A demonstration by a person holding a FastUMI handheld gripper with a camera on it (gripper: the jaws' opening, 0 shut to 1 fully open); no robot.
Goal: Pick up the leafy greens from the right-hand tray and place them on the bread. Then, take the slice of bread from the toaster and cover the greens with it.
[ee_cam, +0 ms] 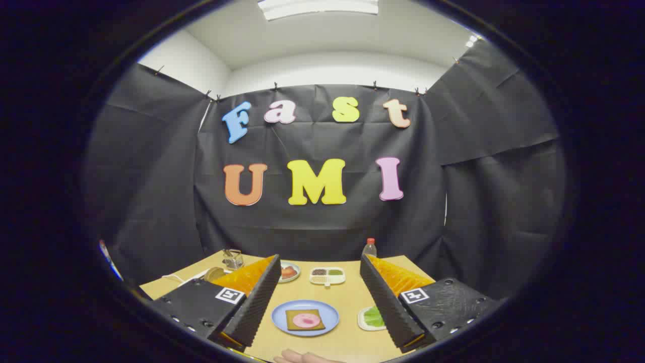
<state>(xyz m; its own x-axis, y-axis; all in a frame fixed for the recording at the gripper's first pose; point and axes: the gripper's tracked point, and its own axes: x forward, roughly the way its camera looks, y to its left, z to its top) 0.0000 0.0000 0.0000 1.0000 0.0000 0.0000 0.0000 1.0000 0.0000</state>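
Hovering tongs (320, 302) apart, ribbed black pads | round blue plate (327, 310), square bread (292, 325) | crinkled greens (373, 316)

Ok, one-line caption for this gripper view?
Open gripper above the table, blue plate with bread between its fingers, leafy greens untouched on their tray.

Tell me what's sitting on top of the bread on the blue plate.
On the blue plate, the bread carries one round pink slice, apparently meat; the bread beneath it is covered. No greens there yet; they lie on their tray beside the open gripper, whose fingers hold nothing.
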